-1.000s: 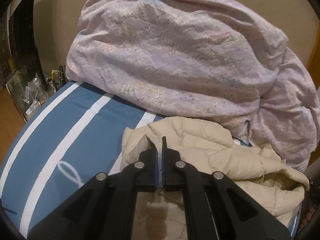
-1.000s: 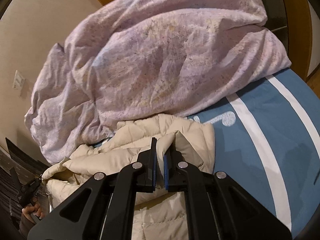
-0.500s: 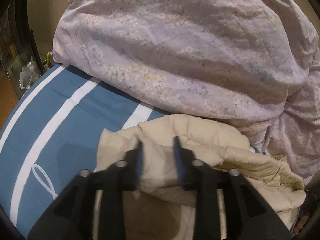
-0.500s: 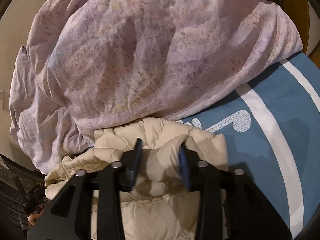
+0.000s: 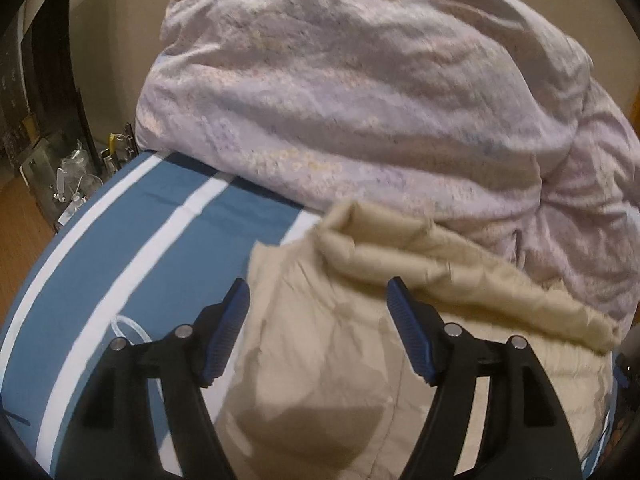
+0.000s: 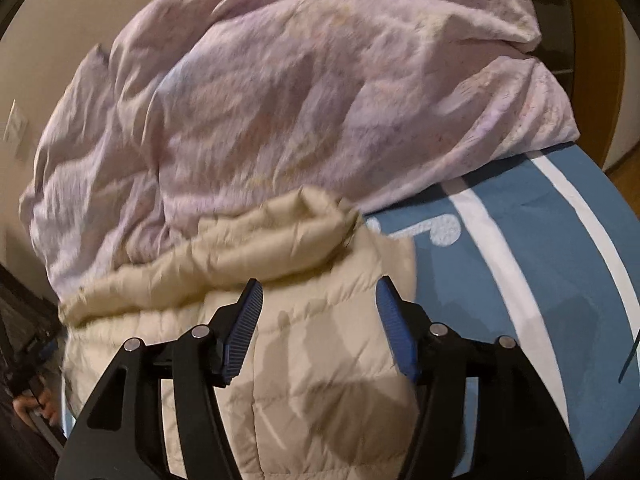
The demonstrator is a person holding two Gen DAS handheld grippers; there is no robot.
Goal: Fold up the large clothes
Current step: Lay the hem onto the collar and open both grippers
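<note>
Left tool [image 5: 318, 312] and right tool [image 6: 318, 306] both spreading, nothing pinched, each hovering over the beige puffer jacket [image 5: 340, 360]. Jacket on the blue striped bed cover [image 5: 140, 248], far edge bunched against the lilac duvet [image 5: 360, 100]. Probably just releasing a fold. Best to let go fully before pulling back, avoid snagging quilting, then flatten the rumpled far edge, away from the duvet.

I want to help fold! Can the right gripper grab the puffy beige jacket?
Probably yes: the right gripper hangs just over the beige puffer jacket, jaws opening, nothing in between.
</note>
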